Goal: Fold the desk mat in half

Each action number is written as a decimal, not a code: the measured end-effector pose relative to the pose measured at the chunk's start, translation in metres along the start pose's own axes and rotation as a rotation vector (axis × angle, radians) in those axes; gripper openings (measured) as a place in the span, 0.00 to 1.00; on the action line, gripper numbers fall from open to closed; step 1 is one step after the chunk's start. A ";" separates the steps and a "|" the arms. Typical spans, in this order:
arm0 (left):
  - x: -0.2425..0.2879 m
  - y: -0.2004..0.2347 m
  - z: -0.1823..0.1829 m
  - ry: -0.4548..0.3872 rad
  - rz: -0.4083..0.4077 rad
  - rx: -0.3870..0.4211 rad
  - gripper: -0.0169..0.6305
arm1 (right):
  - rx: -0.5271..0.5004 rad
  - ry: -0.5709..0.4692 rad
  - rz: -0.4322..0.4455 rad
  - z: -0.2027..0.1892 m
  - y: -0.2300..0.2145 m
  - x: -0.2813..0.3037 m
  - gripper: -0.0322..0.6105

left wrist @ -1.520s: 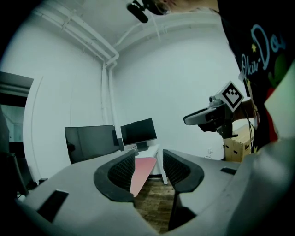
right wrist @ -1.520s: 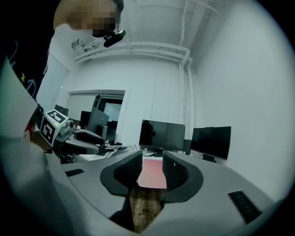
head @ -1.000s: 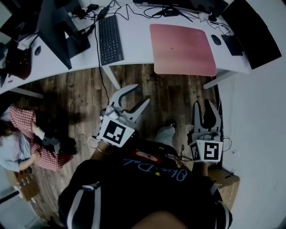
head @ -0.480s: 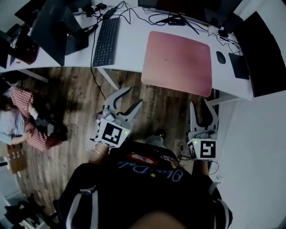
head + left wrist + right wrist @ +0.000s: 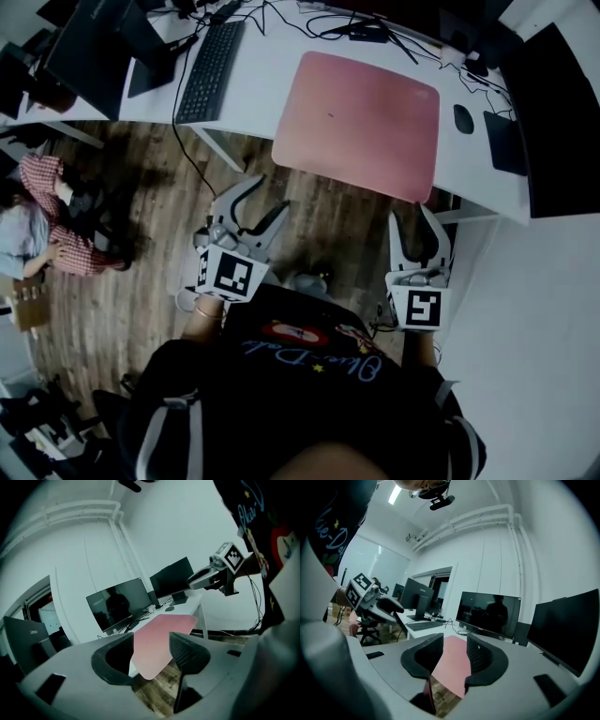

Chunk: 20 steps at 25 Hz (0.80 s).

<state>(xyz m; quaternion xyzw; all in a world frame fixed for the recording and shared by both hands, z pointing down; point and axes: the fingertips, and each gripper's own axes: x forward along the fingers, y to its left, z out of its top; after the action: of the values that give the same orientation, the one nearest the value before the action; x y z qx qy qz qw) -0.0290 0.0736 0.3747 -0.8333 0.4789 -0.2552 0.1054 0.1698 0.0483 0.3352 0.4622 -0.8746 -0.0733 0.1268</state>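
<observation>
A pink desk mat (image 5: 361,122) lies flat on the white desk (image 5: 272,84), its near edge overhanging the desk's front. Both grippers hang over the wooden floor, short of the desk and apart from the mat. My left gripper (image 5: 265,195) points at the mat's near left corner. My right gripper (image 5: 411,214) points at its near right corner. Both pairs of jaws have just been opening and hold nothing. In the left gripper view the mat (image 5: 159,639) shows beyond the left gripper (image 5: 151,641). In the right gripper view the mat (image 5: 452,665) shows beyond the right gripper (image 5: 454,644).
A black keyboard (image 5: 208,61) lies left of the mat and a mouse (image 5: 462,119) right of it. Dark monitors (image 5: 553,112) stand at the desk's right and back. Cables run along the back. A seated person (image 5: 47,234) is at the far left.
Both grippers have moved forward toward the desk's front edge, and the mat now sits nearer to them in the head view. Both pairs of jaws stand slightly wider.
</observation>
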 end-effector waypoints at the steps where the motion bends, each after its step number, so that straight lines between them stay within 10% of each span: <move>1: 0.003 -0.003 -0.001 0.012 -0.001 0.002 0.36 | -0.013 0.008 0.003 -0.005 -0.002 0.000 0.24; 20: 0.089 -0.010 -0.101 0.287 0.034 0.261 0.48 | -0.299 0.251 -0.049 -0.116 -0.010 0.051 0.37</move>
<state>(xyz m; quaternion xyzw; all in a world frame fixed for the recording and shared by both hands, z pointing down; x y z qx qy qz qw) -0.0380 0.0093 0.4931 -0.7592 0.4660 -0.4298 0.1475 0.1838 -0.0004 0.4517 0.4651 -0.8198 -0.1472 0.3000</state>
